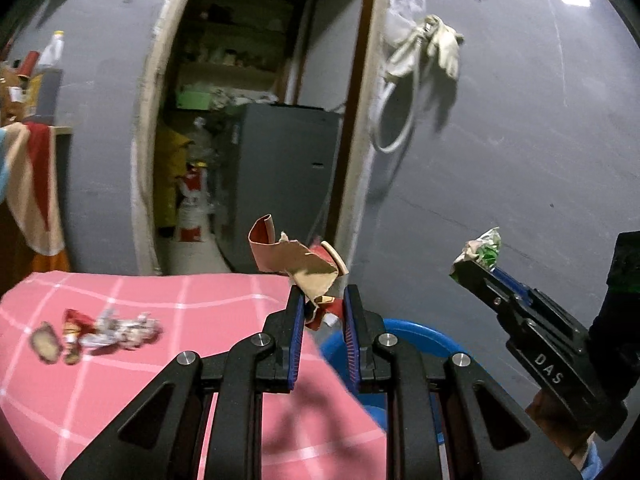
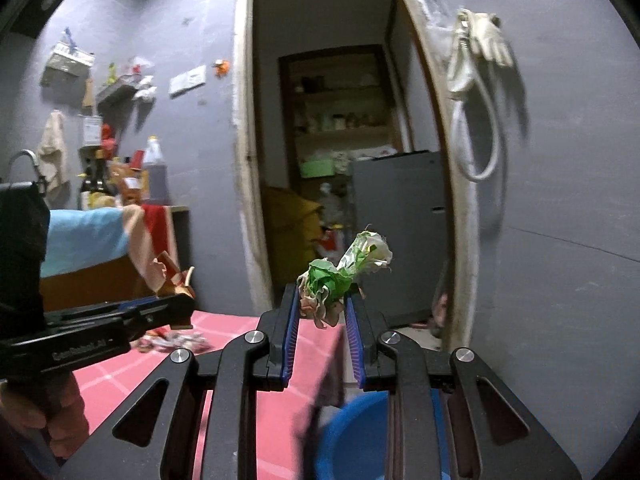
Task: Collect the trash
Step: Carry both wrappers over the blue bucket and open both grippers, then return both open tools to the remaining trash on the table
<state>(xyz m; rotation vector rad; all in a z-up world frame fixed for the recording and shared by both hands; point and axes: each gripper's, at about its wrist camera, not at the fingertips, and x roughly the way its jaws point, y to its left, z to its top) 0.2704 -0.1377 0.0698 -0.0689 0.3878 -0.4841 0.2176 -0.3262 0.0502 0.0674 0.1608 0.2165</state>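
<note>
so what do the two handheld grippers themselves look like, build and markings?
Both match: black linkage frames with silver pivot bolts and blue ribbed pads on the fingers. The left gripper shows "GenRobot.AI" on its side in the right wrist view; the right gripper reads "DAS" in the left wrist view. Bare hands hold them. No cables visible.

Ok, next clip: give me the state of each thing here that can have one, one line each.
Left hand-held gripper: shut on the torn red-and-brown wrapper, held in the air.
Right hand-held gripper: shut on the crumpled green-and-white wrapper, held in the air.
Blue bin: open-topped, beside the table, below both grippers.
Scraps on the pink cloth: not yet picked up.
Doorway: open.
</note>
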